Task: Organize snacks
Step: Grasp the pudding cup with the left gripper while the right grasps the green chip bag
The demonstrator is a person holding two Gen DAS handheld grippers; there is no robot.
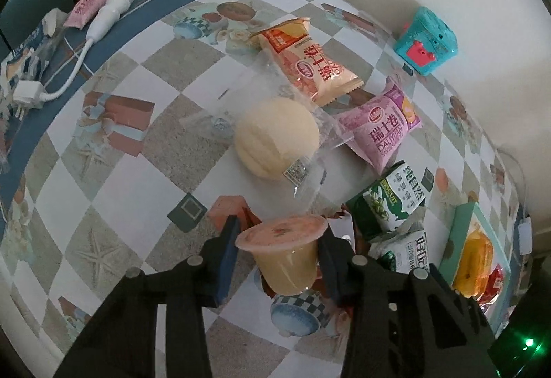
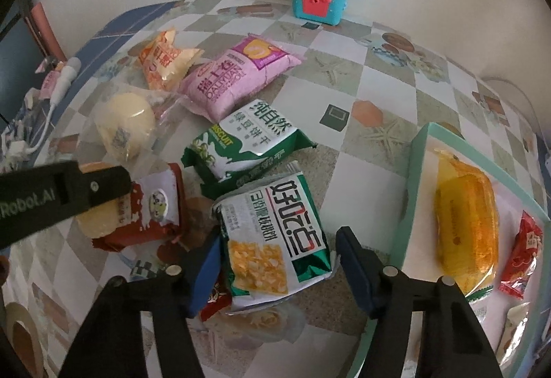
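The left gripper (image 1: 279,249) points steeply down at the checked tablecloth (image 1: 113,192), its blue pads clamped on a jelly cup (image 1: 284,252) (pink lid facing forward). Beyond its fingertips lies a wrapped bun (image 1: 275,140). The right gripper (image 2: 279,266), equally steep, straddles a green-and-white snack packet (image 2: 275,233); its left pad touches, its right stands apart. Right of it sits a mint tray (image 2: 418,150).

Both hand-held grippers, left hand-held gripper (image 1: 280,252) and right hand-held gripper (image 2: 279,266), are black with silver screws and blue finger pads (image 2: 354,269); white lettering marks one.
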